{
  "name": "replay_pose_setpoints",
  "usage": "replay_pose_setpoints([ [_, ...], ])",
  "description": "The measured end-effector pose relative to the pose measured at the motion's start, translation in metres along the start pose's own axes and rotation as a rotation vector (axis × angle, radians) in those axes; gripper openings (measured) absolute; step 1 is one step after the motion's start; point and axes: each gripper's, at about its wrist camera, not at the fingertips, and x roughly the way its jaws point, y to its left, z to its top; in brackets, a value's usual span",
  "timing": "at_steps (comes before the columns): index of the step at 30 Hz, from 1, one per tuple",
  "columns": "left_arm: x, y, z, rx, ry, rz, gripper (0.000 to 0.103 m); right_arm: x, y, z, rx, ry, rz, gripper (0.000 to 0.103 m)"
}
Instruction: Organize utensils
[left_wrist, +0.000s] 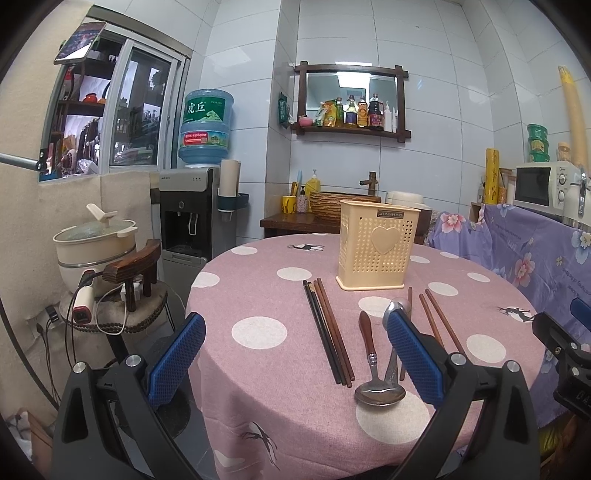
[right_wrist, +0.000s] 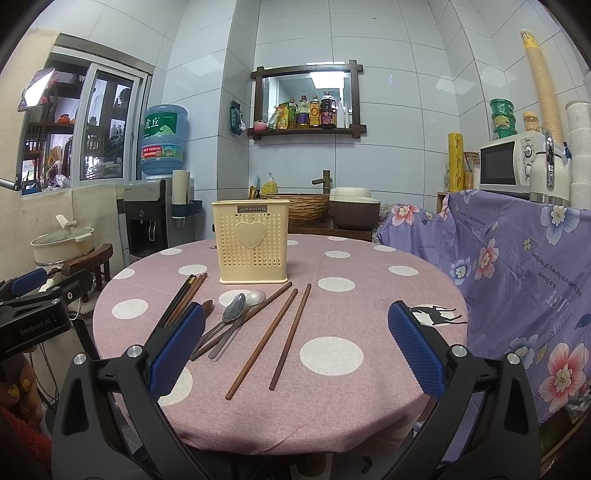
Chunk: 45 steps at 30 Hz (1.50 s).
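A cream perforated utensil holder stands upright at the back of the round pink dotted table. In front of it lie a bundle of dark and brown chopsticks, a wooden-handled spoon, two metal spoons and loose brown chopsticks. My left gripper hovers open over the table's near left edge, its right pad covering part of a spoon. My right gripper is open above the loose chopsticks, holding nothing.
A water dispenser and a pot on a wooden stool stand left of the table. A purple floral cloth drapes the counter on the right, with a microwave on it. A sink area lies behind the table.
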Motion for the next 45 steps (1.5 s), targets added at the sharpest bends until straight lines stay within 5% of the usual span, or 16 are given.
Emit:
replay_pose_setpoints([
  [13,0.08,0.014,0.009,0.039,0.303,-0.119,0.098,0.066,-0.034,-0.004,0.0,0.214,-0.062,0.098],
  [19,0.128,0.005,0.026,0.152,0.402,-0.099,0.083,0.127,-0.041,0.004,-0.023,0.366,-0.048,0.098],
  [25,0.175,0.001,0.027,0.152,0.517,-0.09,0.072,0.183,-0.042,0.005,-0.012,0.498,-0.042,0.098],
  [45,0.219,-0.007,0.022,0.188,0.618,-0.029,0.056,0.228,-0.032,0.012,-0.022,0.57,-0.062,0.098],
])
